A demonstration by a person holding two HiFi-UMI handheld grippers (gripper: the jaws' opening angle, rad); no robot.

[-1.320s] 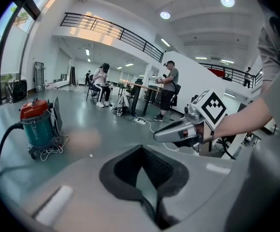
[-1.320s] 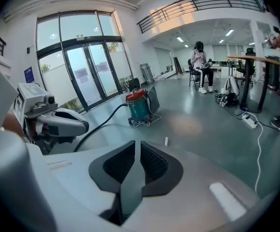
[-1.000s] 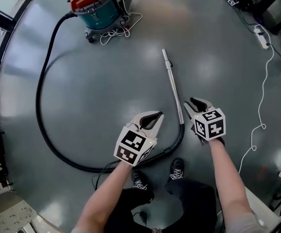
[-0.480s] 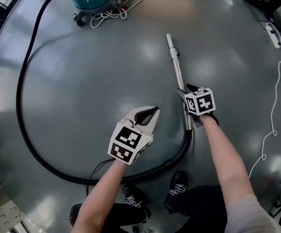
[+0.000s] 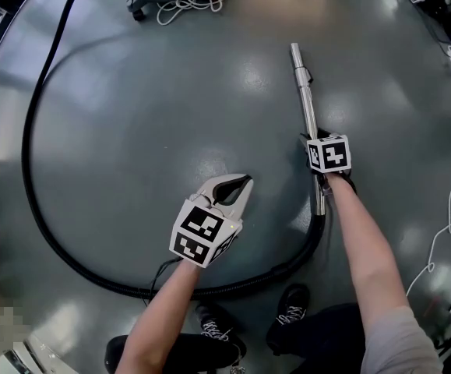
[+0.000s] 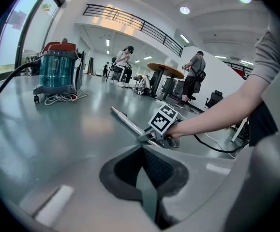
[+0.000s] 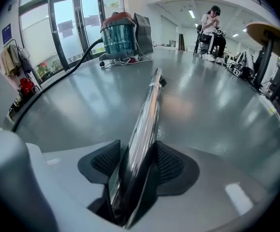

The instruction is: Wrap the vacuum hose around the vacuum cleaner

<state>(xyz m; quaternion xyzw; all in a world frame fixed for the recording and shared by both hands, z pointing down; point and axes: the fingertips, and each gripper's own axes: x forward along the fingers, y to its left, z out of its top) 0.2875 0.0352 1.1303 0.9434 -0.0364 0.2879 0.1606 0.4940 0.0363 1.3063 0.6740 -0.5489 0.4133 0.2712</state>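
Vacuum hose [image 5: 25,142]: black, slack, laid in one wide loop across the floor [image 5: 170,115]. Far end at the vacuum cleaner [image 6: 57,74], near end running into the metal wand [image 5: 306,100]. Not yet wound on at any point.

Step in hand, as judged: taking up the wand end, first stage of the wrapping.

Right gripper [image 7: 138,146]: low over the wand's rear part, close to the hose joint. Jaws apart, just now opening. Wand lying lengthwise between the pads, seemingly not pinched (a dark gap shows at the left pad).

Left gripper [image 5: 241,185]: jaws together, nothing between them. Hovering inside the loop, well apart from hose and wand alike.

Next move, likely needs:
- closing squarely on the wand, since smooth round metal may slip or roll;
- lifting without dragging the loop into a kink;
- carrying the end toward the cleaner, well away at the far side of the floor, with the left gripper free to gather slack.
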